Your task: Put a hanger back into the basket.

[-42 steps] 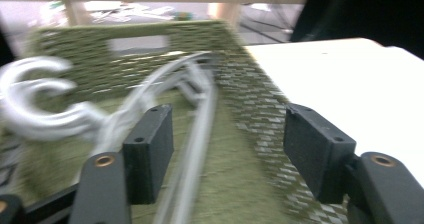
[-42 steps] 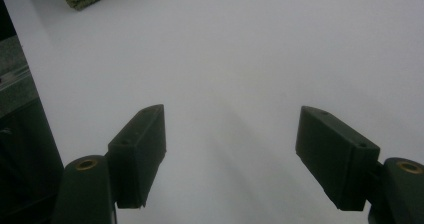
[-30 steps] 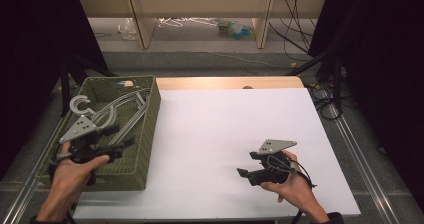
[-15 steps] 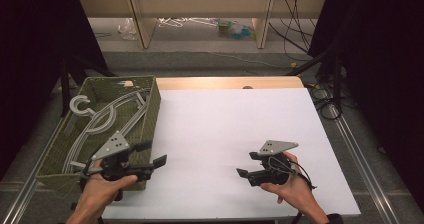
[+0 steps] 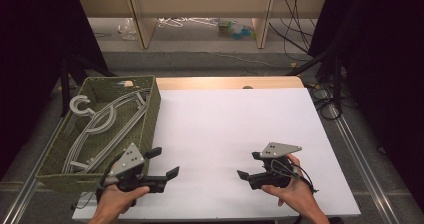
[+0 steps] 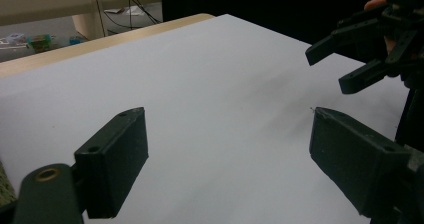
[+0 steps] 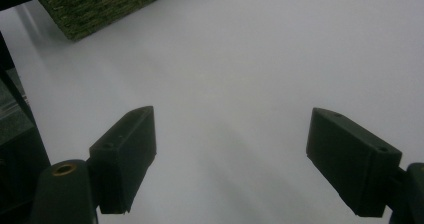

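Since the earlier frame our left tool [image 5: 162, 165] leaves the basket [image 5: 150, 109] of hangers [image 5: 100, 124] for the worktop's [image 5: 225, 124] near edge, jaws just opening, empty; our right tool [image 5: 247, 165] waits unclenched, empty, ready to help.

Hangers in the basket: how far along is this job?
The grey hangers lie in the green basket at the table's left; that part looks done. In hand: nothing. The left claw and right claw are open and empty over the white table. Nothing loose is left on it.
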Demonstrator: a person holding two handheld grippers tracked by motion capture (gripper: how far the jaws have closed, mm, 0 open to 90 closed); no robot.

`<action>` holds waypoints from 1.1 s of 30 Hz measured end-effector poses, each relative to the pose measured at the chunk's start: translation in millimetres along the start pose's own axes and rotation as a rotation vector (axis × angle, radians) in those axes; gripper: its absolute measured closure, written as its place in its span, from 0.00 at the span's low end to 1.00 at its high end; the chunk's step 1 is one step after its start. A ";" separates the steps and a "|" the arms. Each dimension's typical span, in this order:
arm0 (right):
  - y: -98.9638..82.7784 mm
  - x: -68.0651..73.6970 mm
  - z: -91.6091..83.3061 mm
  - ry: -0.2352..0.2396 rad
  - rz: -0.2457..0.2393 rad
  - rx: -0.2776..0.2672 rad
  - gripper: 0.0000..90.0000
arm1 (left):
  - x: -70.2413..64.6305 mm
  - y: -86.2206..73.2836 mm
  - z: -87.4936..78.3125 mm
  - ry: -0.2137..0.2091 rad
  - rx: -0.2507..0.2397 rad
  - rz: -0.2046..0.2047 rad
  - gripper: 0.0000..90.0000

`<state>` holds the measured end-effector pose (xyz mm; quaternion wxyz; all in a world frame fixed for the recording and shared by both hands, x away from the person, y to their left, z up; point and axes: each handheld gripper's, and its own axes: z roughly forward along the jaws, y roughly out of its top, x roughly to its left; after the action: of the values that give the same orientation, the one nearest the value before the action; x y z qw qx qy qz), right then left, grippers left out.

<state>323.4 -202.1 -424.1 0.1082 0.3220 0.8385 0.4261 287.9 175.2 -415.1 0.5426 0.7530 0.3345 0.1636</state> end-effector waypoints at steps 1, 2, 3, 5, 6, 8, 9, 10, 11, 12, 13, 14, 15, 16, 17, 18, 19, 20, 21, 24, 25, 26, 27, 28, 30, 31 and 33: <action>-1.1 -0.1 -0.8 0.001 -0.006 -0.007 0.23 | -2.3 -2.2 1.4 -0.012 0.010 0.010 0.18; -2.0 0.7 -2.4 0.006 -0.001 -0.008 0.23 | -3.7 -4.1 2.7 -0.030 0.017 0.015 0.18; -3.4 0.8 -3.4 -0.002 -0.007 -0.013 0.22 | -5.1 -5.7 3.1 -0.034 0.026 0.024 0.18; -6.2 1.3 -6.2 -0.007 -0.007 -0.015 0.22 | -7.5 -10.3 4.3 -0.027 0.032 0.063 0.18; -8.5 2.4 -7.7 -0.014 0.001 -0.020 0.22 | -8.4 -12.8 5.3 -0.025 0.035 0.082 0.18; -14.4 4.0 -11.1 -0.016 0.008 -0.024 0.22 | -11.0 -15.5 4.6 -0.024 0.035 0.116 0.18; -17.5 4.8 -12.0 -0.011 0.016 -0.028 0.22 | -11.8 -16.5 4.0 -0.035 0.022 0.113 0.18; -20.0 5.3 -14.4 -0.016 0.012 -0.022 0.22 | -13.1 -17.1 2.5 -0.034 0.017 0.105 0.18; -22.3 6.3 -15.5 -0.010 0.017 -0.030 0.21 | -12.7 -17.0 1.5 -0.044 0.008 0.119 0.18; -23.9 7.3 -18.0 -0.021 0.017 -0.031 0.21 | -13.1 -17.7 0.5 -0.046 0.001 0.114 0.18; -25.2 7.9 -20.8 -0.032 0.012 -0.040 0.20 | -14.2 -18.3 -1.1 -0.037 0.002 0.105 0.18; -26.2 8.9 -23.0 -0.038 0.017 -0.053 0.19 | -14.0 -18.6 -2.5 -0.028 -0.002 0.108 0.18; -27.5 9.9 -24.2 -0.043 0.019 -0.069 0.19 | -13.2 -18.8 -3.8 -0.026 -0.007 0.104 0.18; -28.6 10.9 -26.4 -0.044 0.022 -0.073 0.19 | -12.1 -18.9 -4.9 -0.023 -0.020 0.095 0.18; -30.1 12.0 -27.7 -0.048 0.024 -0.078 0.19 | -11.2 -18.4 -6.5 -0.020 -0.028 0.087 0.18; -32.0 13.6 -28.8 -0.043 0.032 -0.080 0.19 | -10.6 -18.2 -8.1 -0.013 -0.037 0.074 0.18; -35.1 15.5 -29.6 -0.042 0.033 -0.080 0.19 | -10.1 -18.4 -8.2 -0.013 -0.047 0.068 0.18; -37.0 16.6 -30.0 -0.043 0.033 -0.080 0.20 | -9.4 -18.0 -9.2 -0.011 -0.045 0.071 0.18; -39.4 17.6 -29.7 -0.030 0.031 -0.080 0.20 | -9.1 -18.0 -9.3 -0.015 -0.048 0.066 0.18; -43.6 19.2 -32.4 -0.029 0.032 -0.066 0.20 | -7.4 -18.2 -9.1 -0.016 -0.045 0.081 0.18; -44.2 19.8 -33.5 -0.037 0.035 -0.070 0.20 | -7.5 -18.8 -8.5 -0.016 -0.049 0.076 0.18; -44.6 19.4 -34.2 -0.054 0.020 -0.074 0.20 | -7.2 -18.4 -9.3 -0.007 -0.041 0.091 0.18; -44.5 19.6 -34.5 -0.055 0.023 -0.074 0.20 | -6.9 -18.5 -8.8 -0.013 -0.049 0.090 0.18; -44.5 19.7 -34.5 -0.054 0.023 -0.073 0.20 | -7.0 -18.4 -9.0 -0.013 -0.049 0.080 0.18; -44.5 19.9 -34.1 -0.047 0.024 -0.071 0.20 | -6.4 -18.0 -9.6 -0.010 -0.042 0.089 0.18; -44.5 20.2 -34.0 -0.046 0.024 -0.071 0.20 | -6.0 -18.4 -9.0 -0.015 -0.045 0.087 0.18; -44.5 20.6 -33.7 -0.046 0.022 -0.075 0.20 | -6.6 -19.2 -8.8 -0.007 -0.036 0.072 0.18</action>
<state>272.3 -230.0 -436.4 0.1346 0.3366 0.8156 0.4509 271.4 180.5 -428.9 0.5512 0.7551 0.3023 0.1862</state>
